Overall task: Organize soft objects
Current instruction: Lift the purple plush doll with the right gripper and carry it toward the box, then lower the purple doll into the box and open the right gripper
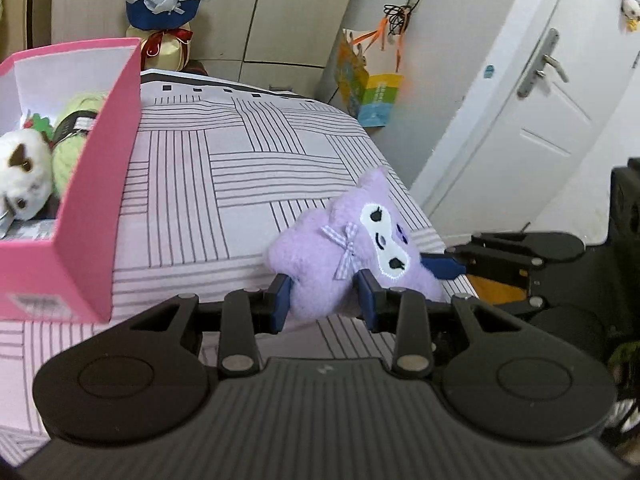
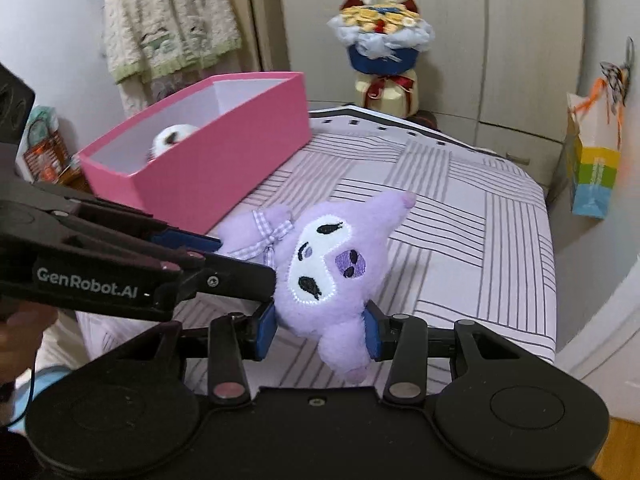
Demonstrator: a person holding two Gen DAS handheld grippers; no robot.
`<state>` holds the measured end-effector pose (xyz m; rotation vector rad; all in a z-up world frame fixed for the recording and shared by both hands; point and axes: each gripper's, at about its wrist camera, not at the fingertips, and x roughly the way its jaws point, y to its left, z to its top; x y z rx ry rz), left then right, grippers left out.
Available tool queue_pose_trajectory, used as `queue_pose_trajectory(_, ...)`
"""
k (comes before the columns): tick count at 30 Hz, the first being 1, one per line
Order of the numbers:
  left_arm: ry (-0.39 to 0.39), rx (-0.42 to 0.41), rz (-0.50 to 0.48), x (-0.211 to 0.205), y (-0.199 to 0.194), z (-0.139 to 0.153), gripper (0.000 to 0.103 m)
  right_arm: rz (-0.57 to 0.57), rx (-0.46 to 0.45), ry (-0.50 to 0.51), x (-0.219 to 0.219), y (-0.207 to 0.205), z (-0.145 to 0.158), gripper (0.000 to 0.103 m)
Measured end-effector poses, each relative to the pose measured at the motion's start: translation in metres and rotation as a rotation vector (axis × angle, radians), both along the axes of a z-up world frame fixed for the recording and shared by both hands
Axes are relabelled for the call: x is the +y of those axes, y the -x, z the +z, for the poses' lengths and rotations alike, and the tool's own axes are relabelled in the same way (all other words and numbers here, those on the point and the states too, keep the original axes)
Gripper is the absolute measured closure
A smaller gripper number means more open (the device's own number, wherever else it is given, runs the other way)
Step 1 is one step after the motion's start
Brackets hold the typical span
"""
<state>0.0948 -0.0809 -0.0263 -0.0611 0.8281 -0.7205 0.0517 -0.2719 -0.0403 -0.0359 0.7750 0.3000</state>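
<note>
A purple plush toy (image 1: 352, 248) with a white face and a checked bow is held above the striped bed. My left gripper (image 1: 326, 298) is shut on its body. My right gripper (image 2: 320, 326) is shut on its head end, and the toy (image 2: 332, 264) fills the gap between its blue pads. The right gripper's fingers (image 1: 444, 266) reach in from the right in the left wrist view. A pink box (image 1: 92, 216) stands on the bed at the left. It holds a white plush (image 1: 24, 176) and a green plush (image 1: 74, 140).
The striped bed cover (image 1: 240, 184) stretches ahead. A flower bouquet (image 1: 166, 4) stands beyond the bed by the wardrobe. A colourful paper bag (image 1: 370, 92) hangs on the wall at the right. A white door (image 1: 540, 92) is further right.
</note>
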Motion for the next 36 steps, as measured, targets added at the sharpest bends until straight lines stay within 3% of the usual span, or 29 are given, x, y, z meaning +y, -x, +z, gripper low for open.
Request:
queue_pose_trajectory(8, 0.034, 0.021, -0.003, 0.049, 0.019, 0.025, 0.071, 0.081, -0.010, -0.047, 0.030, 0.018, 0.028, 0.054)
queue_pose_trajectory(19, 0.026, -0.177, 0.104, 0.112, 0.027, 0.082, 0.070, 0.183, -0.163, -0.119, 0.084, -0.002, 0.073, 0.054)
queue_pose_trajectory(25, 0.020, -0.259, 0.137, 0.130, 0.005, 0.099, 0.070, 0.208, -0.213, -0.139, 0.104, -0.035, 0.086, 0.054)
queue_pose_trajectory(31, -0.010, -0.349, 0.241, 0.127, -0.030, 0.091, 0.070, 0.184, -0.263, -0.132, 0.121, -0.078, 0.075, 0.054)
queue_pose_trajectory(36, -0.013, -0.341, 0.306, 0.133, -0.070, 0.080, 0.070, 0.213, -0.237, -0.160, 0.129, -0.124, 0.061, 0.054)
